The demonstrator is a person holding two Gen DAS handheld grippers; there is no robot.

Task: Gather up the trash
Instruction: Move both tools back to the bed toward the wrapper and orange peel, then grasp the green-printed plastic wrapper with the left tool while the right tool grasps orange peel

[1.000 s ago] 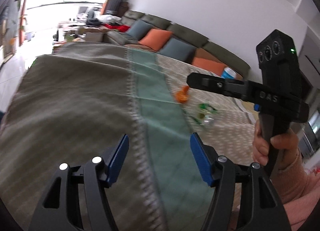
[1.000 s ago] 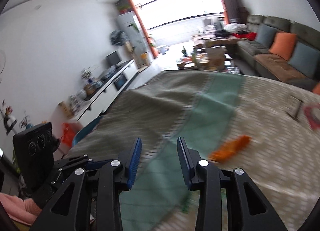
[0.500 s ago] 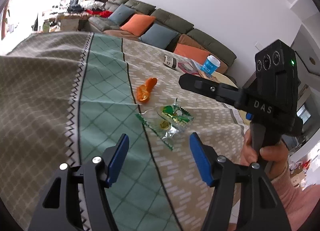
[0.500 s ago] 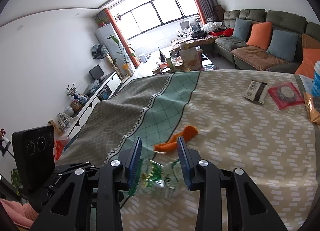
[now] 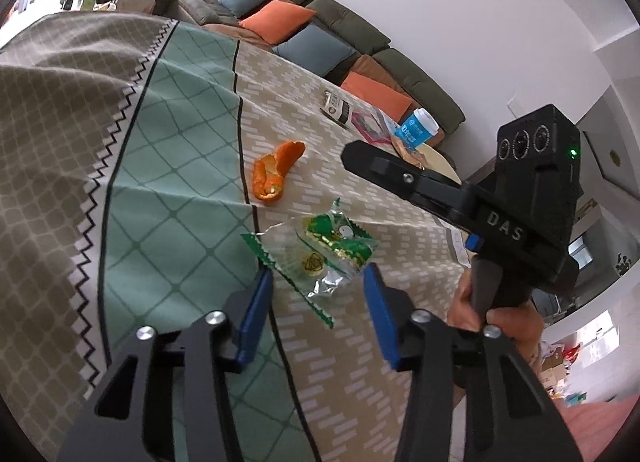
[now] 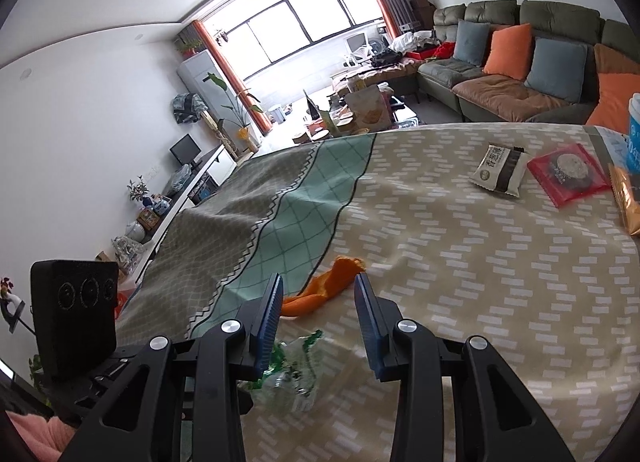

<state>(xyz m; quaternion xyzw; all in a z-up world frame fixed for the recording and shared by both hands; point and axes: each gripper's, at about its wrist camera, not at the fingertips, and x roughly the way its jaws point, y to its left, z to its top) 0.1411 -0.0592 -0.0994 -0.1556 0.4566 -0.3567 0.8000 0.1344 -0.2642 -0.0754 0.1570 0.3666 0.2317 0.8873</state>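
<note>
Left gripper [image 5: 318, 294] angled down, jaws just closing astride green wrapper [image 5: 320, 250] (untouched); right gripper [image 6: 318, 302] narrow, empty.

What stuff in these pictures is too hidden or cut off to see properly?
- Green wrapper: in the right wrist view it is blurred and partly behind the right gripper's fingers.
- Blue cup: cut off by the right wrist picture's edge.
- Orange packet: also cut off there.
- Orange peel: its ends hide behind those fingers.
- Red packet: tiny in the left wrist view, its print unreadable.
</note>
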